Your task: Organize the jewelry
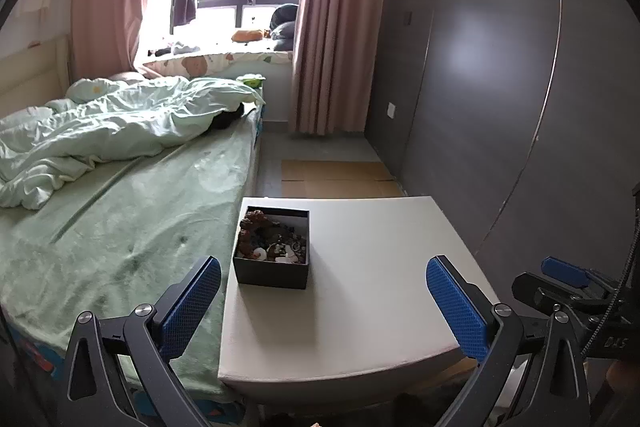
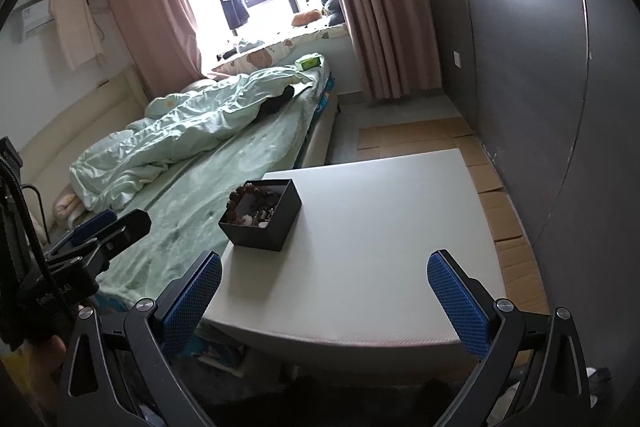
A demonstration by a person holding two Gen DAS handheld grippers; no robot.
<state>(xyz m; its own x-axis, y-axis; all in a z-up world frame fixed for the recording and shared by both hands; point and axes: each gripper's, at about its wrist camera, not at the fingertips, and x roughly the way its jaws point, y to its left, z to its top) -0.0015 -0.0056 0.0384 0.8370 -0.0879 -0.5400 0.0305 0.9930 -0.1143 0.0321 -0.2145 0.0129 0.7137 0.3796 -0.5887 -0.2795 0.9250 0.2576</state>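
Spread jaws; black box (image 1: pixel 272 259) brims with tangled jewelry (image 1: pixel 274 241).

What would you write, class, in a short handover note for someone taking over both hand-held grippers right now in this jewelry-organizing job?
Left hand-held gripper: open, empty, held back from the near edge of the white table.
Right hand-held gripper: open, empty, also short of the table.
Black box: open, at the table's left side next to the bed, with the jewelry piled in a jumble inside.
Done: nothing visible; no piece is out of the box.
Left: take pieces out and sort them.
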